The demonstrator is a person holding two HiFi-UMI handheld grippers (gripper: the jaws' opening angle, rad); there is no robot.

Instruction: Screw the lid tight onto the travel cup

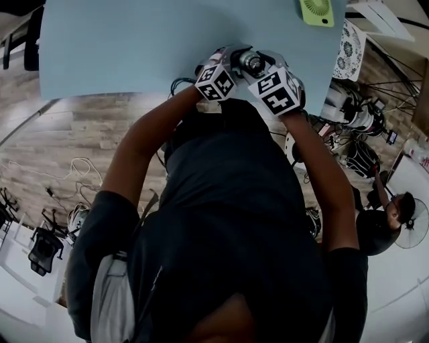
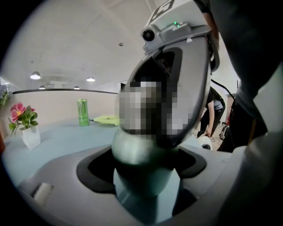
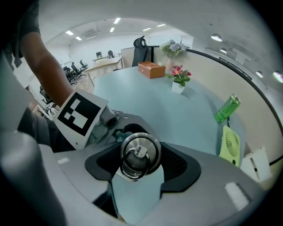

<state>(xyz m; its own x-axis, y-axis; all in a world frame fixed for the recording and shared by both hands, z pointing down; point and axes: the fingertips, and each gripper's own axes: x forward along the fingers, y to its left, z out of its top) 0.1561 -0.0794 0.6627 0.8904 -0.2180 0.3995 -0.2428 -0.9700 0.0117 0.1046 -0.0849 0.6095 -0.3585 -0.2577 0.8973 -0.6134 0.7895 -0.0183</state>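
You have the travel cup (image 2: 137, 150) held up off the pale blue table (image 1: 134, 47), close to your chest at the top centre of the head view, with both grippers meeting on it. Your left gripper (image 2: 142, 176) is clamped on the cup's rounded grey-green body, which fills the gap between its dark pads at the lower middle of the left gripper view. Your right gripper (image 3: 140, 161) is closed around the steel lid (image 3: 138, 152), whose carry ring lies flat on top, in the lower centre of the right gripper view.

The lid already sits on the cup's mouth, and it looks level, so placing it is done. What remains, as I judge it, is the turning: twist the lid against the held body until it stops. The seam between lid and cup is hidden by the pads, so I cannot tell how far the thread has run.

The green can (image 3: 227, 108) and the small fan (image 1: 317, 11) stand well apart at the table's far side.
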